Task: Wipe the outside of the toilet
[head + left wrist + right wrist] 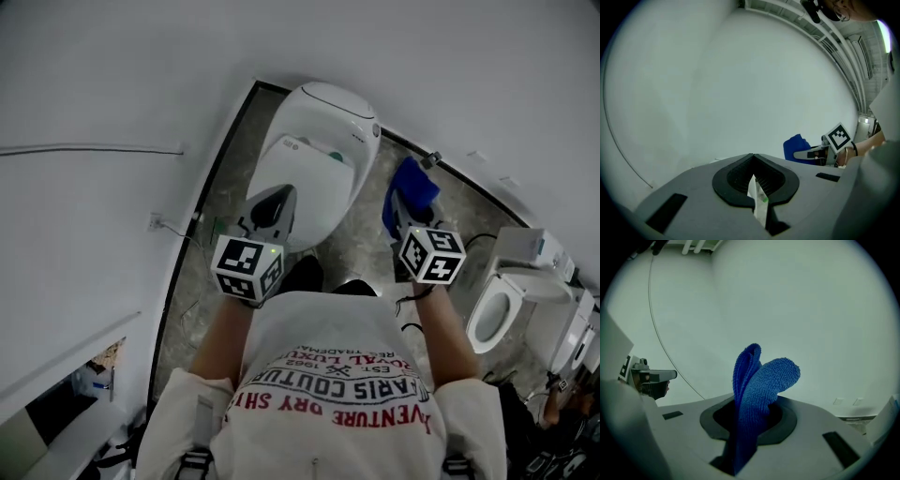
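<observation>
Two tools hover above the toilet [319,141]. The right tool [405,214] pinches a folded blue cloth [757,380]; the left tool [754,180] has its jaws closed, a pale sliver at the seam. Held by one end, the cloth might pull free under pressure. The toilet, white, glossy, lid down, stands against the wall.
</observation>
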`<state>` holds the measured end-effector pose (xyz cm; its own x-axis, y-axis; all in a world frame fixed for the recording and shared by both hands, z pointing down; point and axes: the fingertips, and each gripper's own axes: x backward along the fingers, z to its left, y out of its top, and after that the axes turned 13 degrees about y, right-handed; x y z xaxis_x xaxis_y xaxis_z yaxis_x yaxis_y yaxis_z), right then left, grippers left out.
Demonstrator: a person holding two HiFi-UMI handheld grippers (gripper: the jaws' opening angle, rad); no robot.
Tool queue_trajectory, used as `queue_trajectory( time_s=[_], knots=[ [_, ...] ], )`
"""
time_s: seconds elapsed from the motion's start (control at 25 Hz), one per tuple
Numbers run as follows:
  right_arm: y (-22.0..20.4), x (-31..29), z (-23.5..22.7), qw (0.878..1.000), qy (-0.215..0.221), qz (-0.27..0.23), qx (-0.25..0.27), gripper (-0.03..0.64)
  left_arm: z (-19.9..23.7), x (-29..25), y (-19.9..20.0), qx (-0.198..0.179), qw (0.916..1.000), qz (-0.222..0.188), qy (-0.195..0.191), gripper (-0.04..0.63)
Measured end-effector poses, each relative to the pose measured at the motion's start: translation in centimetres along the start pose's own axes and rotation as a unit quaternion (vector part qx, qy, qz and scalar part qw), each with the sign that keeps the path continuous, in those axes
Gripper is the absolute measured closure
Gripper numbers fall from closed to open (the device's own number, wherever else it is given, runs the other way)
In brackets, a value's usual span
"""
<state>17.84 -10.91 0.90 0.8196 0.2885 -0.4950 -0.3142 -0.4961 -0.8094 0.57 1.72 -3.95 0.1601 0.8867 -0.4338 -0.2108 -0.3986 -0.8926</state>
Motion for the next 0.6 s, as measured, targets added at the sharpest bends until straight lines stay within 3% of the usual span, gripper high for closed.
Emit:
queue_trajectory(
  time_s=[0.32, 0.6],
  knots=[
    [2.5, -8.5, -6.2, 0.999, 0.007, 0.044, 0.000, 0.545, 2.0, -11.1, 1.2, 0.009, 0.9993, 0.035, 0.003, 0.588],
    [3.1, -17.1, -14.7, 0.991, 0.060, 0.120, 0.017, 0.545, 3.7, -19.0, 1.3, 0.060, 0.9936, 0.040, 0.086, 0.588]
  ],
)
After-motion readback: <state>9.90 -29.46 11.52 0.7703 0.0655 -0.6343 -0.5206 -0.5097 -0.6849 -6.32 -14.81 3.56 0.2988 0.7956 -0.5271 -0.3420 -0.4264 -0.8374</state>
